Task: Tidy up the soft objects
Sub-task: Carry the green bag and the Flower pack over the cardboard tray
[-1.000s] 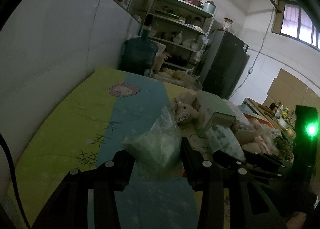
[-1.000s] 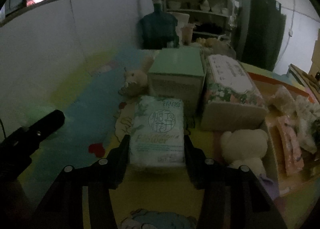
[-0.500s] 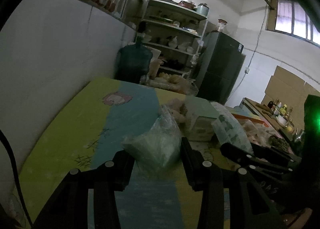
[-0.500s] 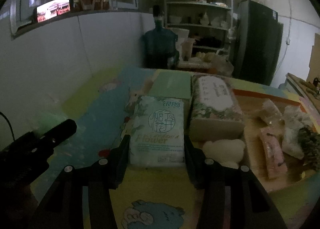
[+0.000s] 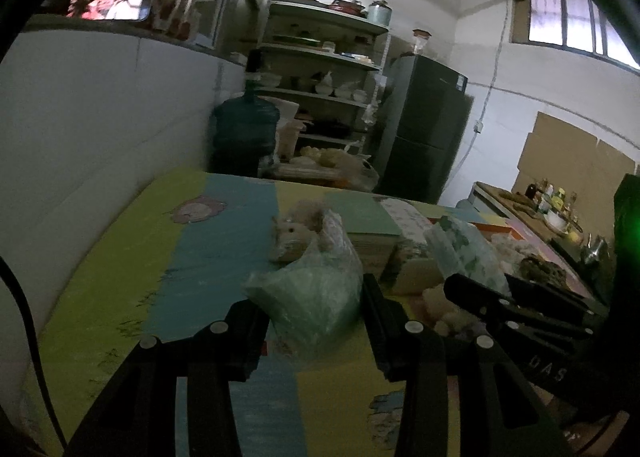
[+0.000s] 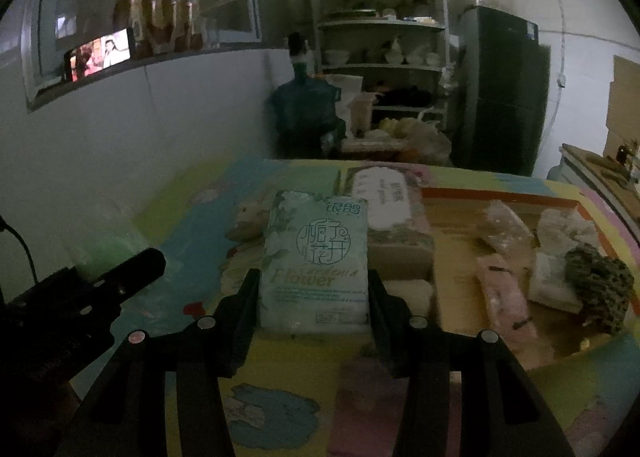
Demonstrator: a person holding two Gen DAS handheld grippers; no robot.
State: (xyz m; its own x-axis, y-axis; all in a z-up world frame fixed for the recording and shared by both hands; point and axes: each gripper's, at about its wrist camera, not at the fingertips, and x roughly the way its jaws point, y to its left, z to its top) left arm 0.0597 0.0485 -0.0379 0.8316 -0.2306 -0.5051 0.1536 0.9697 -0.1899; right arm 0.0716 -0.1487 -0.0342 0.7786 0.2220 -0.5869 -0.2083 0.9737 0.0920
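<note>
Both grippers hold cargo above the mat [image 5: 120, 257]: the left gripper [image 5: 312, 311] clamps a crumpled clear bag [image 5: 312, 293], the right gripper [image 6: 314, 307] pinches a tissue pack [image 6: 316, 257] by its long sides. Left of the bag the mat lies bare up to the wall [image 5: 100, 129]; boxes [image 6: 392, 217] and a plush toy [image 5: 296, 229] crowd the right and far side.
</note>
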